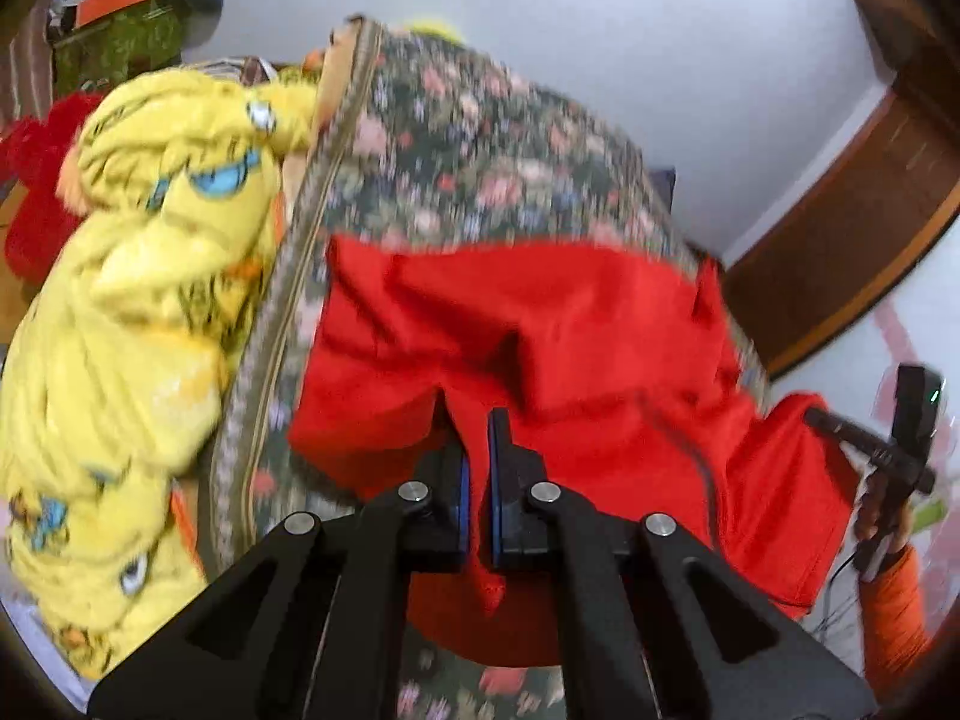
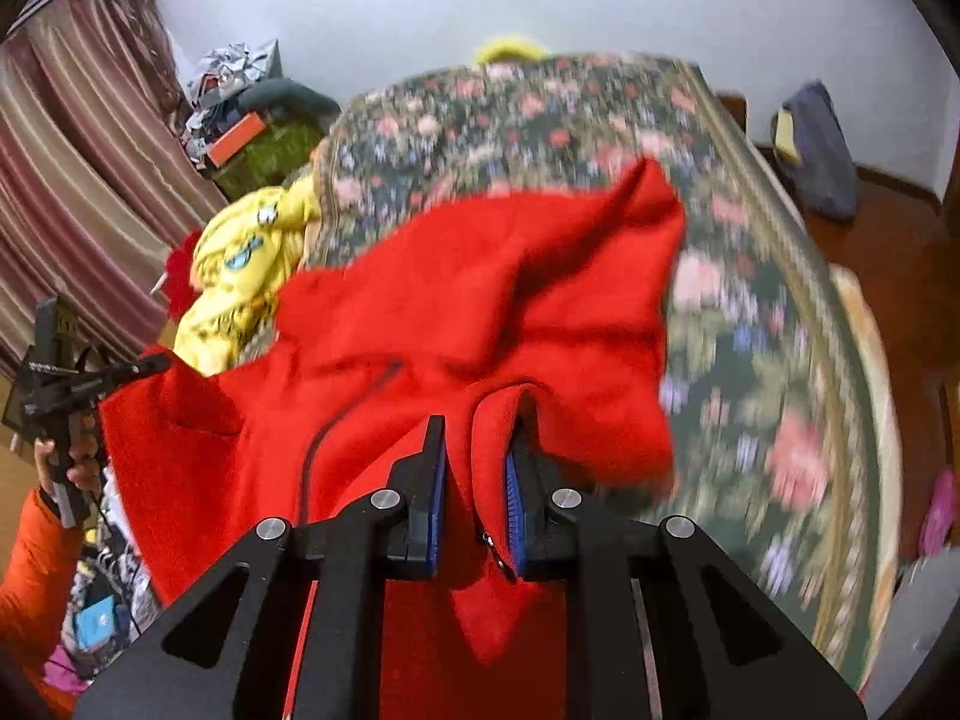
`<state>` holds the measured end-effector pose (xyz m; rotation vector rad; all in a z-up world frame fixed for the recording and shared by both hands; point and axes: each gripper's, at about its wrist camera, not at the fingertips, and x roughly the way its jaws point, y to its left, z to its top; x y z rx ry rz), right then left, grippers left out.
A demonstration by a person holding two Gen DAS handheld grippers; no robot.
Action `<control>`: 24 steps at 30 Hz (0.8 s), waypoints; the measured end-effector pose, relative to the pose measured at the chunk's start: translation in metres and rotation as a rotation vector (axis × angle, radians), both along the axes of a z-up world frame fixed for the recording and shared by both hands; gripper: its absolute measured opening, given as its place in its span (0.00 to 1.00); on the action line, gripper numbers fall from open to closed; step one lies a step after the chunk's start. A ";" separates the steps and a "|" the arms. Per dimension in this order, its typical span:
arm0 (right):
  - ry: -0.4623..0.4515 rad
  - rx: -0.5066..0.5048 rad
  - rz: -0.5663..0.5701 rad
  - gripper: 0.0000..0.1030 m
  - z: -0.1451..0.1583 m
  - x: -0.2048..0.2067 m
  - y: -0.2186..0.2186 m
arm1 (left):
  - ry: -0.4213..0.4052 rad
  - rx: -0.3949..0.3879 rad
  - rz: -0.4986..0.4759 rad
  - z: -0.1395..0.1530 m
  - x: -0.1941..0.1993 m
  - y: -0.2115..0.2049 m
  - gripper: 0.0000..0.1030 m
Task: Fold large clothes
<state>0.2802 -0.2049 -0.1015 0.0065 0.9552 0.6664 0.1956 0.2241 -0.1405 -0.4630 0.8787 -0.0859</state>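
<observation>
Over the floral bedspread [image 2: 750, 276], a red zip jacket [image 2: 480, 300] is pinched at its edges by the left gripper [image 1: 477, 450] and the right gripper [image 2: 477, 456]; a yellow cartoon-print blanket [image 1: 150, 300] is seen beside.

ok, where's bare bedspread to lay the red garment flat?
Free: floral bedspread beyond and right of the red garment, out to its trimmed edge. Crowded: the left side, where the yellow printed clothes are heaped against the bedspread border.
</observation>
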 end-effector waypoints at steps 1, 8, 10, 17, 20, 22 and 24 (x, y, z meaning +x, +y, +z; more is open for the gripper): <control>-0.008 0.003 -0.008 0.14 0.003 0.008 0.001 | -0.011 0.006 0.013 0.002 0.012 0.004 0.04; -0.040 0.060 -0.149 0.14 0.017 0.097 0.005 | -0.041 0.061 0.140 0.004 0.087 0.032 0.04; -0.032 0.025 -0.173 0.14 0.010 0.119 0.012 | -0.026 0.082 0.185 -0.007 0.111 0.042 0.04; 0.069 -0.013 -0.239 0.18 -0.033 0.168 0.022 | 0.108 0.221 0.224 -0.060 0.163 0.053 0.04; 0.104 0.043 -0.294 0.27 -0.035 0.178 0.007 | 0.167 0.214 0.220 -0.079 0.172 0.056 0.05; 0.089 0.026 -0.336 0.28 -0.029 0.178 -0.001 | 0.196 0.218 0.225 -0.083 0.173 0.058 0.09; 0.071 0.011 -0.356 0.27 -0.019 0.178 -0.009 | 0.209 0.217 0.225 -0.081 0.172 0.060 0.11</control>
